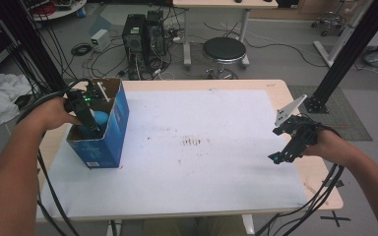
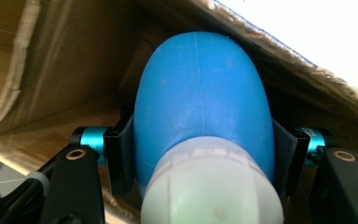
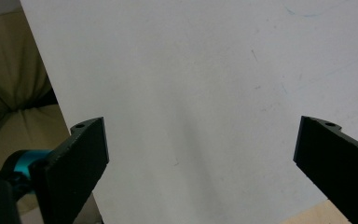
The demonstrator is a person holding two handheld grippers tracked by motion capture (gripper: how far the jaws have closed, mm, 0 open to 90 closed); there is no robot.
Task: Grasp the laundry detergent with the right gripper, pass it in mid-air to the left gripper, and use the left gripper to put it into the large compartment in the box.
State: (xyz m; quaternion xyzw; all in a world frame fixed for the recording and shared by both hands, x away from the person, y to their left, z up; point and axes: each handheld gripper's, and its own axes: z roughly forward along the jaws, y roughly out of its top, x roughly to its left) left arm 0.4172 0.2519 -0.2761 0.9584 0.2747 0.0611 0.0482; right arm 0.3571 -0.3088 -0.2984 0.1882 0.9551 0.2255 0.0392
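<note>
Left tongs [image 1: 89,123] in blue box [image 1: 109,135] — right tongs [image 1: 281,156] idle

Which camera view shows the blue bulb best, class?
The left gripper view: the blue bulb looms close between the left tongs, pads pressing its sides. The high view gives a small blue patch inside the blue box.

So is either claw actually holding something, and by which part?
The left claw grips a blue bulb by its lower sides, just above its white cap, inside the cardboard box. The right claw is open and holds nothing.
</note>
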